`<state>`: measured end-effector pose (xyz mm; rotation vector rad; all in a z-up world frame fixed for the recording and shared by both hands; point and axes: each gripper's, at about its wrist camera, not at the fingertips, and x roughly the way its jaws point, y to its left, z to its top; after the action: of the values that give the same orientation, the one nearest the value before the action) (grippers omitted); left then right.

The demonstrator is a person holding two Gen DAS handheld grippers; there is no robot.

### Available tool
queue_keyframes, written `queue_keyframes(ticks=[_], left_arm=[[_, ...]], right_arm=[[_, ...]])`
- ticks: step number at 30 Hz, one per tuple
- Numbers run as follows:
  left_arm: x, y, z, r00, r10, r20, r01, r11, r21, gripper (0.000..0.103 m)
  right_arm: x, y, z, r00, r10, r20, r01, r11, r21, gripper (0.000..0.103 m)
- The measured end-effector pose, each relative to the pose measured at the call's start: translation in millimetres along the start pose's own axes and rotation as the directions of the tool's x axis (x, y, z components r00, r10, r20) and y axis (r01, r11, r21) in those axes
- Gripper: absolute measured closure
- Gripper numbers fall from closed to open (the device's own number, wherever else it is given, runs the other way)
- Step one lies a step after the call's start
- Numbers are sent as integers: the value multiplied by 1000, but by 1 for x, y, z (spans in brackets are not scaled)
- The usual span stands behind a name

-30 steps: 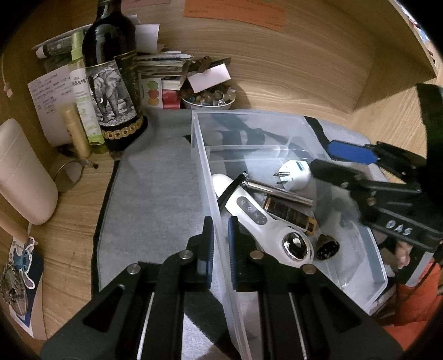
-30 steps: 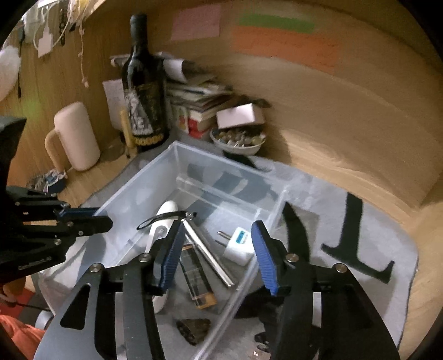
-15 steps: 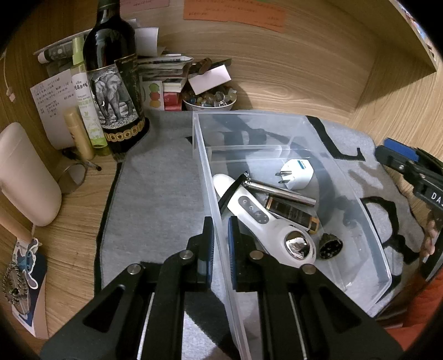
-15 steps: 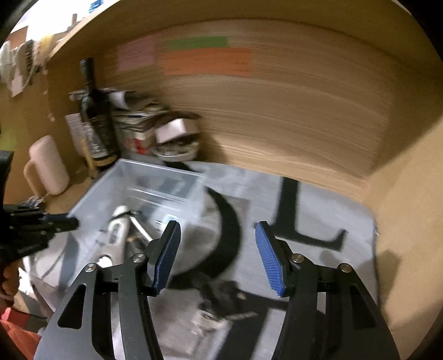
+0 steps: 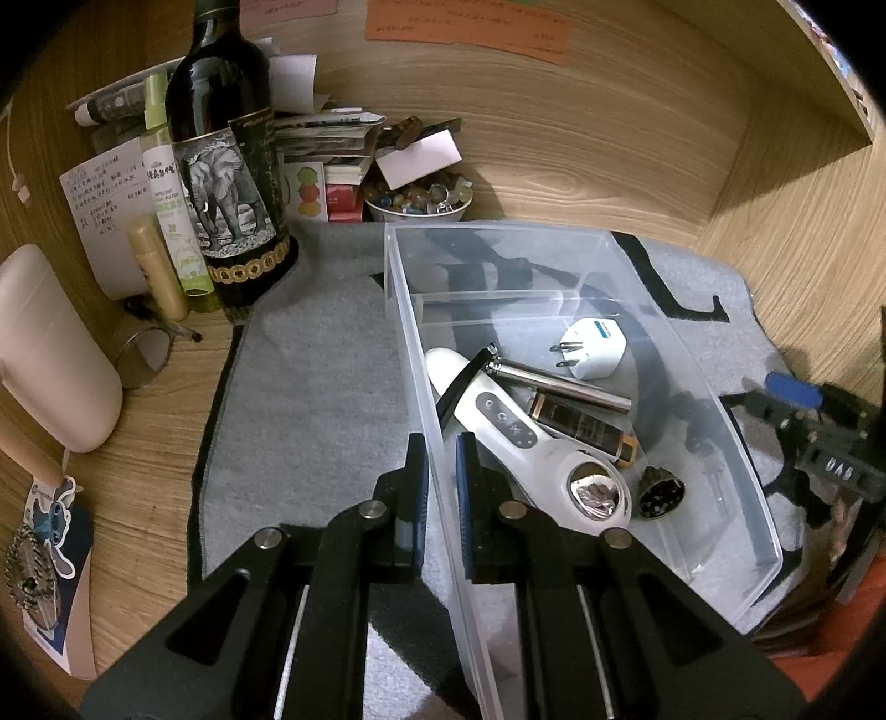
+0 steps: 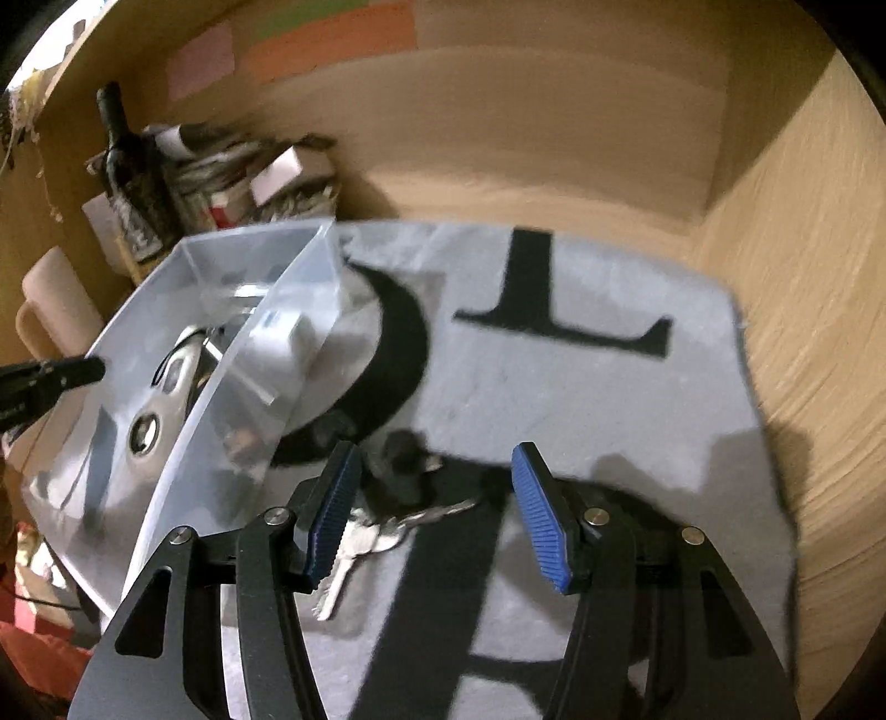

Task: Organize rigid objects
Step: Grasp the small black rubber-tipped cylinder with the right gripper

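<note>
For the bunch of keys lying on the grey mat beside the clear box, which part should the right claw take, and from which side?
Probably the dark fob of the bunch of keys, taken from above. The metal blades lie flat on the grey mat and give little to pinch, while the fob looks thicker. The open right claw already hangs above it, beside the clear box.

Right wrist view motion-blurred throughout: wine bottle [image 6: 124, 166] label and the paper stack [image 6: 221, 166] beside it unreadable. Bunch of keys [image 6: 382, 526] partly covered by the right gripper's [image 6: 437, 515] left finger; the dark fob on it smeared, shape unclear. Contents of the clear plastic bin [image 6: 183, 421] seen only through its hazy wall. Left wrist view: writing on the orange note [image 5: 470, 25] too small, top cut by frame edge. Right gripper [image 5: 808, 421] cropped at right edge.
</note>
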<state>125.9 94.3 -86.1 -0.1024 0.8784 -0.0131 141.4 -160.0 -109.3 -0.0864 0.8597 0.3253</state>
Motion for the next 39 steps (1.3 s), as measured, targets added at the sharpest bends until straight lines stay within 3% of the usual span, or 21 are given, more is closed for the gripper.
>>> queue_keyframes(ticks=[7,11,15,17,28,39], left_arm=[[0,-1,0,1000,-3,-1,3,1000,-1,94],[0,-2,-2,1000,-6,0,6,1000,2,94],[0,-3,-2,1000,-10,1,10,1000,4,94],[0,-2,-3,1000,-12,2,12,1000,6,94],[0,-1,-3,1000,-24,6,24,1000,4,93],[-1,1,-3,999,-37,8,37,999,6,93]], right_arm=[[22,18,0,998,51,-45,-53,998,-33,51],[34,26,-3,994,54,-92,-61,996,-70,68],[35,27,-5,996,38,-85,-46,995,-90,80],[34,25,-4,996,40,-76,-46,996,-77,81],[3,25,16,999,24,47,-21,998,-67,81],[-20,49,56,978,66,199,-46,993,-106,81]])
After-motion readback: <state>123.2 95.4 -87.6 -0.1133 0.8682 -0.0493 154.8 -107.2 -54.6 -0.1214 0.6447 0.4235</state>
